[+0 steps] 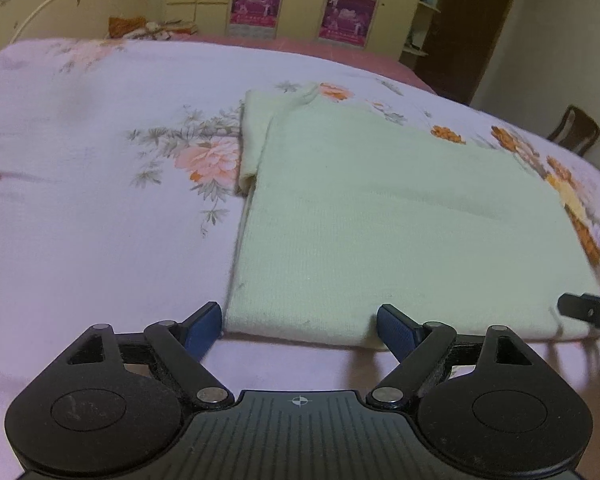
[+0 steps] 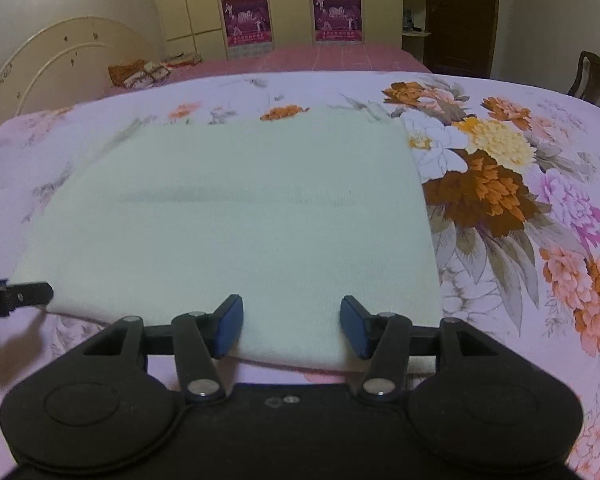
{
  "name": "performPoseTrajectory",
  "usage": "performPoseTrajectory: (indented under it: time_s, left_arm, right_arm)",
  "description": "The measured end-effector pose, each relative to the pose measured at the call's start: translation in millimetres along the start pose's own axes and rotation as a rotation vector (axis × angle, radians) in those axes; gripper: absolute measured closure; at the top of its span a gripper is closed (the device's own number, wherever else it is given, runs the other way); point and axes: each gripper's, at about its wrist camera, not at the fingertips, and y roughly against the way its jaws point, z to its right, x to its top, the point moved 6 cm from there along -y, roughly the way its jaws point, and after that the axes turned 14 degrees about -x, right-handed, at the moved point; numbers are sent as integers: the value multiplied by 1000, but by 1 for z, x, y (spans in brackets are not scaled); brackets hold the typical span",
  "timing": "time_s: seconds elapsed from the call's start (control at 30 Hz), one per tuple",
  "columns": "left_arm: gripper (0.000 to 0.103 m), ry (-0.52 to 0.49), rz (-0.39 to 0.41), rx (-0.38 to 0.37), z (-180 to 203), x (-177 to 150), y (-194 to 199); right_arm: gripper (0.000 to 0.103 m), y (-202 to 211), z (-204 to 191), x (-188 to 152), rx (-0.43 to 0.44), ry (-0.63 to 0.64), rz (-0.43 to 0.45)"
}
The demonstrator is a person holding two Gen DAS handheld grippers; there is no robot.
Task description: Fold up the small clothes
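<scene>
Cream knit garment (image 1: 380, 220) | folded flat | long axis crosswise | sleeve (image 1: 256, 136) far-left

Dim, warm indoor light with a violet cast on the bedspread (image 2: 500, 92). Both fisheye views bow strongly, corners vignetted black at 1 and 11 o'clock. Focus is soft throughout; faint shadows at 9 o'clock, source perhaps overhead.

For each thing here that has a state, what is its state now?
pale green garment: folded, lying flat on the bed.
sleeve: sticking out at the garment's far left corner.
left gripper: open, at the garment's near edge.
right gripper: open, garment's near edge between its fingers.
</scene>
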Motion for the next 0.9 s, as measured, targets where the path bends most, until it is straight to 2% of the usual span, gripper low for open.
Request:
performPoseTrajectory:
  time_s: [0.37,0.5,0.63,0.73,0.9]
  left_arm:
    - [19,145,-7,-56,0,0,0]
    - [19,170,11,-70,-1,0,-3]
    - [19,239,44,-119,-4,4,-5]
    - [19,320,75,-184,-6,6,-9]
    - [19,432,168,-259,-15,11,-21]
  right_arm:
    - [46,6,-19,7,53,-9,30]
    - [46,-11,-19,-4,24,12,-20]
    - [44,-8,-21,-3,33,10,-4]
    - [44,-6,-24,1,49,2,2]
    - [44,-7,-30,8,75,-1,16]
